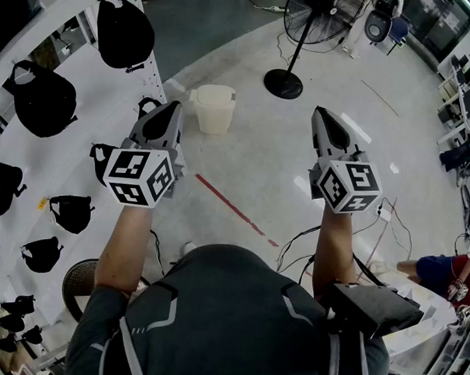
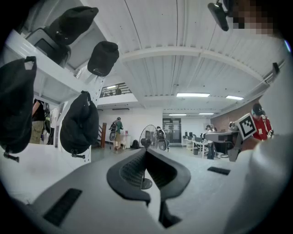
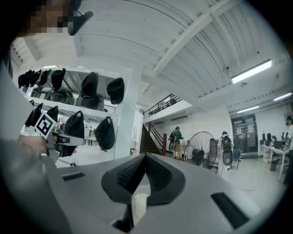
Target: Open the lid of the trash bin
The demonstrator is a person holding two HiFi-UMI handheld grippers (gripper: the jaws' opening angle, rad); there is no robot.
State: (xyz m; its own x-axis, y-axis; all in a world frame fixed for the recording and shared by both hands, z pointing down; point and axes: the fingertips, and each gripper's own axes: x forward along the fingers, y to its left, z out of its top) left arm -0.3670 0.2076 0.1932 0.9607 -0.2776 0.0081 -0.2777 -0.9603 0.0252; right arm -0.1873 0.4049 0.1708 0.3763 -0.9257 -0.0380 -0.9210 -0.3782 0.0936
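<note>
Head view: the left gripper [image 1: 172, 108] and the right gripper [image 1: 322, 111] are held side by side, well apart, both pointing forward over the floor [image 1: 241, 155]. The trash bin [image 1: 215, 108] stands upright on the floor, ahead of both grippers and between their lines, nearer the left gripper and touching neither. Its long axis is vertical. The lid [image 1: 215, 92] faces up and lies shut on the rim. Which side is the bin's front cannot be told. A fan [image 1: 313, 16] stands beyond the right gripper.

Left gripper view: the jaws meet at the tips, with nothing between them.

Right gripper view: the jaws meet at the tips and grip nothing. A cream shape [image 3: 139, 205] shows through the gap behind the tips. It cannot be told if this is the bin.
</note>
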